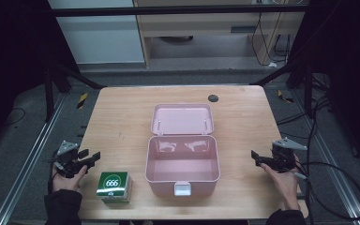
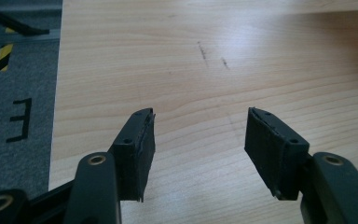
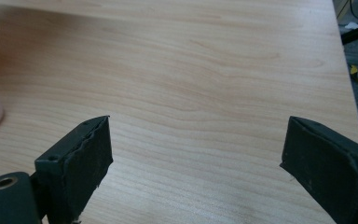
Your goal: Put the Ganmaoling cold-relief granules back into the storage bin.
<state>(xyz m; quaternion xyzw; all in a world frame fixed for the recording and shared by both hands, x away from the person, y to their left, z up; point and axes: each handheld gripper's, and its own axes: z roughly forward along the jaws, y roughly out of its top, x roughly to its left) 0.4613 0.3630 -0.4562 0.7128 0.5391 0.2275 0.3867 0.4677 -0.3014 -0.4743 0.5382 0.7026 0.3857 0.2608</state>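
Judging from the layout, the left gripper (image 1: 90, 158), jaws apart and empty like the wider right gripper (image 1: 258, 158), needed squaring on the green carton (image 1: 115, 186) beside the open pink box (image 1: 182, 180).

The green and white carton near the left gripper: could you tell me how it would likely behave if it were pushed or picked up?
The green and white carton looks like thin cardboard, so it is probably light and might dent under a hard squeeze. It rests on a broad flat face on the table, so a low push should slide it rather than tip it. Its flat sides should suit the left gripper.
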